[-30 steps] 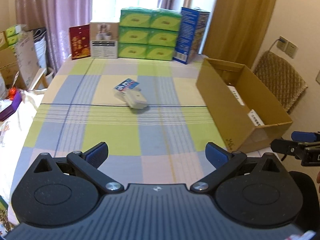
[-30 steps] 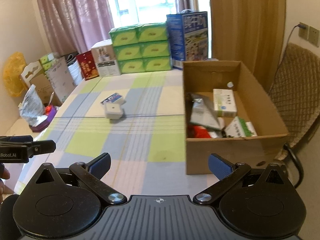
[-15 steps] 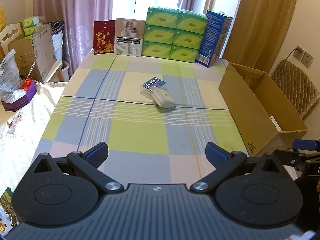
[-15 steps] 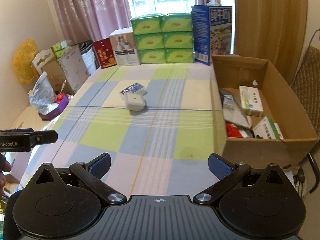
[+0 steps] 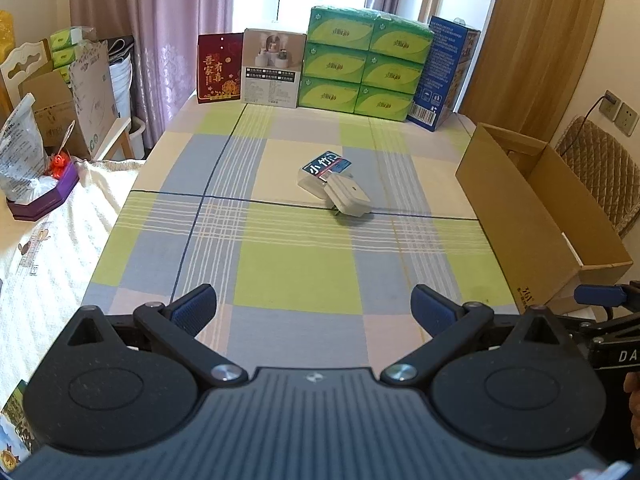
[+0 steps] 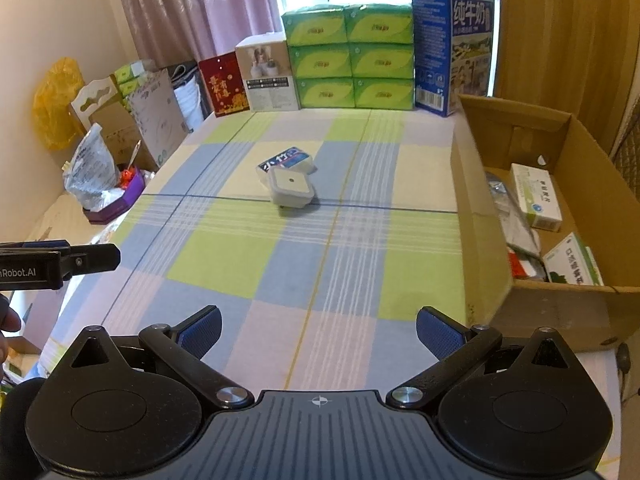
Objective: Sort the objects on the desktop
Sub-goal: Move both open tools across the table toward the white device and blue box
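A white square plug-like device [image 5: 347,200] [image 6: 291,188] leans on a small blue-labelled packet [image 5: 325,168] [image 6: 285,160] in the middle of the checked tablecloth [image 5: 296,276]. An open cardboard box [image 5: 536,216] [image 6: 476,208] stands at the table's right side, with medicine cartons [image 6: 535,196] and other items inside. My left gripper [image 5: 314,308] hovers open over the near edge, far short of the device. My right gripper [image 6: 318,330] is open too, nothing between its blue pads [image 6: 434,332].
Stacked green tissue packs [image 5: 360,66], a tall blue carton [image 5: 444,76], a white box [image 5: 272,68] and a red card [image 5: 219,68] line the far edge. Bags and cartons [image 5: 44,132] crowd the left side. A padded chair [image 5: 604,176] stands behind the box.
Both grippers have pulled back and swung left, so the device and packet sit nearer the centre of each view. The objects themselves have not moved.
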`<state>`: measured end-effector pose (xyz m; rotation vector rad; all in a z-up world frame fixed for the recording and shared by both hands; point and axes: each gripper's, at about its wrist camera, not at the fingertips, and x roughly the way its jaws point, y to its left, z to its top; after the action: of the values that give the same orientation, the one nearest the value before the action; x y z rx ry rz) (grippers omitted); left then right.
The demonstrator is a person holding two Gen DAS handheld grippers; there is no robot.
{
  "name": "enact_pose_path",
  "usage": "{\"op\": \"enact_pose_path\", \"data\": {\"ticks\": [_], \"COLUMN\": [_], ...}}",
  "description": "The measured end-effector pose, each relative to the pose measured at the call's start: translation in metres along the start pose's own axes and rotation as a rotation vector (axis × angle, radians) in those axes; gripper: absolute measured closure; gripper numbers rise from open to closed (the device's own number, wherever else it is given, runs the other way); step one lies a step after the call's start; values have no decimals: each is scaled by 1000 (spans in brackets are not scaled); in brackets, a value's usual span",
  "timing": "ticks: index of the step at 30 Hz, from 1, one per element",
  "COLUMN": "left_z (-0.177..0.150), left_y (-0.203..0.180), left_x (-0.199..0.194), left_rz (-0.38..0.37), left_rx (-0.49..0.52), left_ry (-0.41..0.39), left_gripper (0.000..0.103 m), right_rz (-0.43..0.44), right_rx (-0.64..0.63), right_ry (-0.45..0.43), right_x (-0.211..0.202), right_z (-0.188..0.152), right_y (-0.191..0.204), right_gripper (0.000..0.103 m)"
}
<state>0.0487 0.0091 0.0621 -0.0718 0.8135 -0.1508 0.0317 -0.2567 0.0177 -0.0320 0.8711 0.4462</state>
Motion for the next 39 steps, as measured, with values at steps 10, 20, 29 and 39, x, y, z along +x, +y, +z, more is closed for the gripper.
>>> {"op": "enact_pose_path", "data": {"ticks": [10,20,29,39], "left_z": [16,37,59,91], "left_y": [8,24,34,58], "left_x": [28,70,119,157], "left_rz": [5,22,41,55], "left_rx": [5,-10,23,28], "left_ry": [17,28,26,6], "left_gripper": [1,1,1,1], "right_rz": [18,17,18,78], "right_rx": [10,8,9,18], "right_ry": [36,53,13,-27], "right_x": [37,82,128,179], "right_z": [13,33,55,85], "right_y": [2,-1,-7,-8], "right_gripper": [2,2,2,2]}}
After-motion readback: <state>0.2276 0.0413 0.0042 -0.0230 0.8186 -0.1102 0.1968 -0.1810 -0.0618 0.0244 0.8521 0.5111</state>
